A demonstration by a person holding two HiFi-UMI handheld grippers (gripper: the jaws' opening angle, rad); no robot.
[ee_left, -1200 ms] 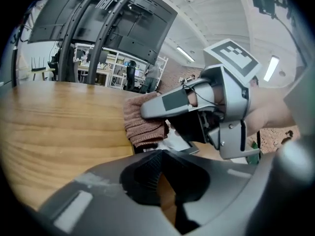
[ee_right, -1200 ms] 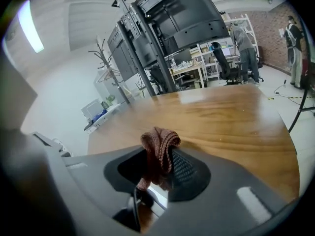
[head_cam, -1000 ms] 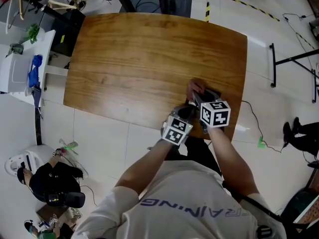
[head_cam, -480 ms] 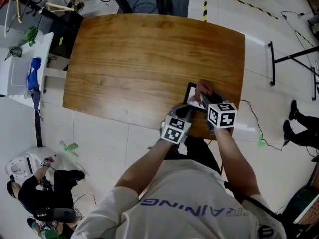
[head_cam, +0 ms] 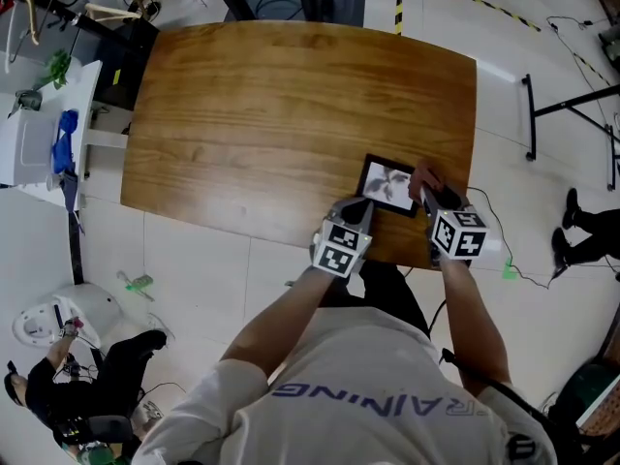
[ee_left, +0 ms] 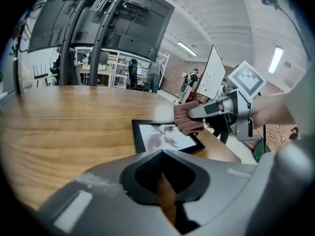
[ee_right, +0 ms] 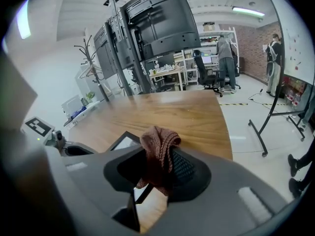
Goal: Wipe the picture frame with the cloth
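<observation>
While the right tool (head_cam: 424, 180) clamps the cloth (ee_right: 157, 149) against the picture frame's (head_cam: 387, 186) edge, the left tool (head_cam: 359, 207), jaws together, sits at its near corner on the worktop (head_cam: 271, 105).

Cloth (head_cam: 422, 176) lies at right edge of picture frame (head_cam: 386, 184) on table (head_cam: 271, 114).

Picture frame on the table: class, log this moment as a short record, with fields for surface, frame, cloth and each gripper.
surface: wooden table
frame: picture frame, black border, lying flat near the table's near right corner
cloth: reddish-brown cloth, against the frame's right side
right: right gripper, jaws clamped on the cloth
left: left gripper, jaws together with nothing between them, by the frame's near edge; contact unclear
</observation>
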